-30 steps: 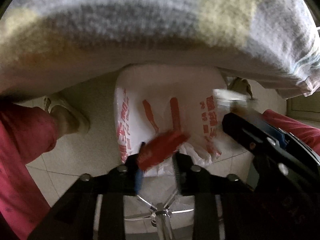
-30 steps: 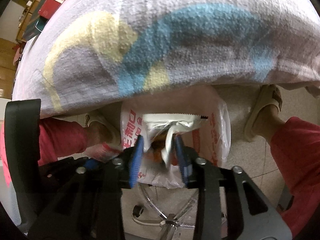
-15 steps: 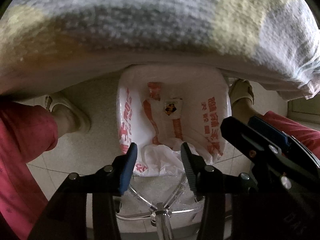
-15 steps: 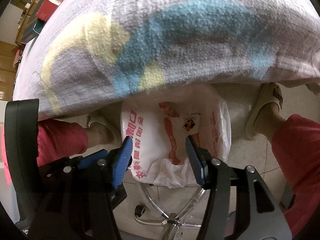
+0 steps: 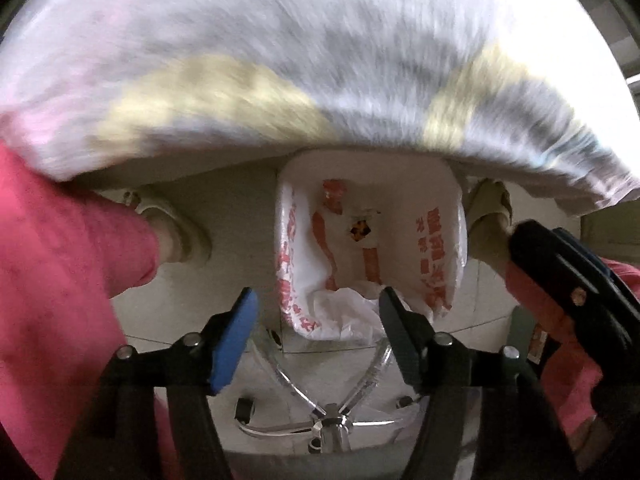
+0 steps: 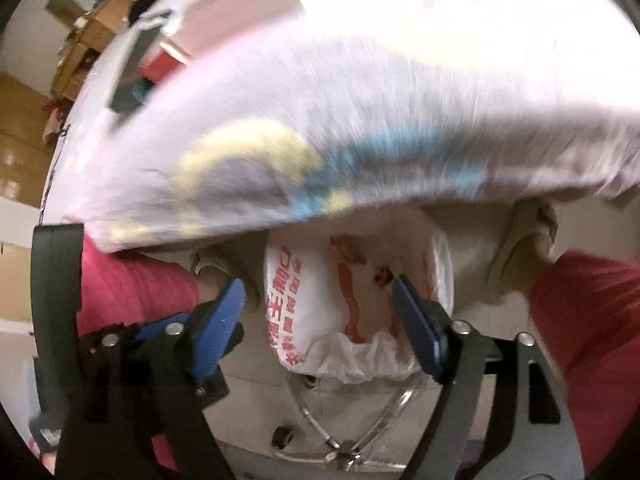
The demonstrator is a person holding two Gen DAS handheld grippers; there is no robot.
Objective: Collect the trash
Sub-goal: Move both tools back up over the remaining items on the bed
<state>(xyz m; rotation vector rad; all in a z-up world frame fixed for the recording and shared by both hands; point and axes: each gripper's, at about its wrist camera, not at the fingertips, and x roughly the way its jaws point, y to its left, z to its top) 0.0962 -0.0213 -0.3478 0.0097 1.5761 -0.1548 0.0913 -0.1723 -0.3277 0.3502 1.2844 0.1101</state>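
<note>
The jaws of the left gripper (image 5: 316,312) and the right gripper (image 6: 316,300) are seen opening, with nothing held between them. Below them, wrappers (image 5: 362,232) lie inside a red-printed white plastic bag (image 5: 436,248) on the tiled floor (image 5: 224,200), under the edge of the cloth-covered table (image 5: 320,80).

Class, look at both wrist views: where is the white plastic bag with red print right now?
The white plastic bag stands open on the floor below the cloth-covered table edge, between the person's two feet and beyond both grippers' fingertips; it is central in both views.
</note>
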